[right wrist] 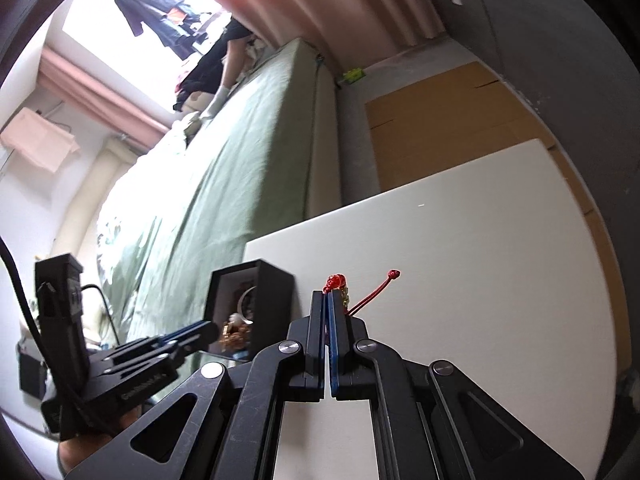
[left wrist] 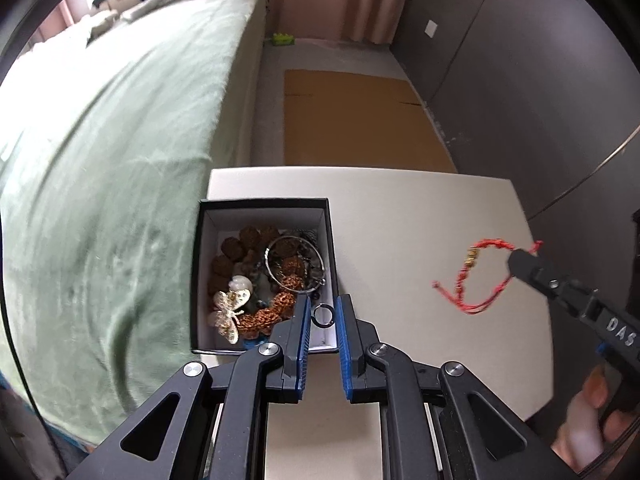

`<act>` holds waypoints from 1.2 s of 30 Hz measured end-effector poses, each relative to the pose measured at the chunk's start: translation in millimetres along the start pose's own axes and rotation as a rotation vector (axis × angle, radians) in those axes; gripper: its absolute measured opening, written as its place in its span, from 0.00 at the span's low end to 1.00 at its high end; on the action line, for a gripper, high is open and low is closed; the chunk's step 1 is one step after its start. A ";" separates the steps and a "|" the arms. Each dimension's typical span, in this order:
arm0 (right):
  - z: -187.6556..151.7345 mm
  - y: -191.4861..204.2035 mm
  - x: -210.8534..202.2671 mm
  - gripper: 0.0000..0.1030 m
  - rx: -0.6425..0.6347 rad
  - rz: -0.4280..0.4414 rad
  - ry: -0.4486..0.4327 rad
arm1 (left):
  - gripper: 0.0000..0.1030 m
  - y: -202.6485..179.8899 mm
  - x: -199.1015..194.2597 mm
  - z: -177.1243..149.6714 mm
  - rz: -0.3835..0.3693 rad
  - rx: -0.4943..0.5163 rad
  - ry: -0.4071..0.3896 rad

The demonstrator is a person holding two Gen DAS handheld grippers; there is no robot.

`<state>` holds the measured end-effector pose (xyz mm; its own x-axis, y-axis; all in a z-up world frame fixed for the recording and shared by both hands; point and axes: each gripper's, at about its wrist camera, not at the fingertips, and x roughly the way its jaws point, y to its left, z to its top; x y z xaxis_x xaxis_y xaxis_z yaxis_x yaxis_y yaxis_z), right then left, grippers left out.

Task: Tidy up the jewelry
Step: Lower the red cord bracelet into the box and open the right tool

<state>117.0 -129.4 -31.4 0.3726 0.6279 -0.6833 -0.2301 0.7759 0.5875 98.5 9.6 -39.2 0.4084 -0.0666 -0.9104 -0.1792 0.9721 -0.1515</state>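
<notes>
A green-blanketed bed [left wrist: 112,128] fills the left of the room, and beside it stands a white table [left wrist: 420,216]. A flattened sheet of cardboard [left wrist: 352,120] lies on the floor beyond the table.

On the table's near left corner sits an open black jewelry box [left wrist: 262,205] with white inner walls. It already holds a good deal: a string of knobbly brown seed beads [left wrist: 256,240], a silver bangle [left wrist: 294,264] and a gold dragonfly brooch [left wrist: 228,312], heaped together rather than sorted.

The left gripper [left wrist: 323,316] hangs over the box's near right corner, its blue pads a little apart with a small dark ring [left wrist: 324,315] between them; the ring appears pinched there.

The right gripper [right wrist: 329,300], well to the right over bare tabletop, is clamped together on a red braided cord bracelet [left wrist: 480,276] with gold beads, which dangles from its tips, apparently clear of the table.

By my reading, most pieces are boxed; the ring and bracelet are the last two seen outside.
</notes>
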 end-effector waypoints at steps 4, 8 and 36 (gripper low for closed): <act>-1.3 13.2 12.6 0.02 -0.015 0.032 0.014 | 0.22 19.6 -4.3 0.9 -0.036 -0.068 -0.013; -5.9 26.4 21.3 0.02 -0.034 0.086 0.024 | 0.51 36.2 -16.5 -0.1 -0.030 -0.094 -0.060; -24.5 73.6 56.1 0.41 -0.091 0.149 0.148 | 0.52 98.2 -56.0 -13.5 0.047 -0.195 -0.120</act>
<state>98.9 -35.5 -37.1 0.1936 0.7332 -0.6518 -0.3550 0.6717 0.6502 45.9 105.7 -8.3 0.4969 0.0165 -0.8677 -0.3656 0.9107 -0.1921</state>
